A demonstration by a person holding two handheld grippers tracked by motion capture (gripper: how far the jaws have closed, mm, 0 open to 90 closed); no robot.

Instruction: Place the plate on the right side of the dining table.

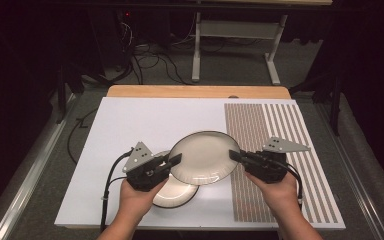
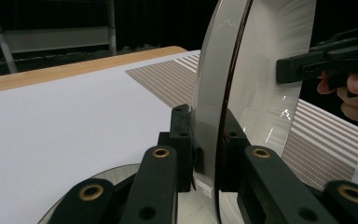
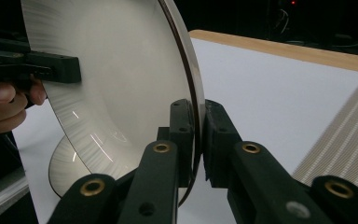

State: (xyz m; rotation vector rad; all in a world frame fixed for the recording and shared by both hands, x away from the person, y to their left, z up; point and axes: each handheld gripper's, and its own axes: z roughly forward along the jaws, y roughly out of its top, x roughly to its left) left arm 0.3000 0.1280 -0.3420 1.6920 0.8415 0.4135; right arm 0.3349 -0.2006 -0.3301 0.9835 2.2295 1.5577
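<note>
**Two claws hold one plate above the bench**

A round, shallow, pale grey plate with a dark rim (image 1: 205, 157) is held between two hand-held black claws over a white board (image 1: 130, 125) that covers the bench. The left claw (image 1: 175, 161) is clamped on the plate's left edge, its jaws pressed to either side of the rim. The right claw (image 1: 235, 156) is clamped likewise on the opposite edge. The plate sits clear of the board, tilted slightly. Below it and to the left, a second plate of the same kind (image 1: 177, 192) lies flat on the board, partly covered by the raised one; the two seem not to touch, though the overlap makes this hard to judge. A panel of brown and white stripes (image 1: 280, 180) covers the board's right side, just beside the right claw.
</note>
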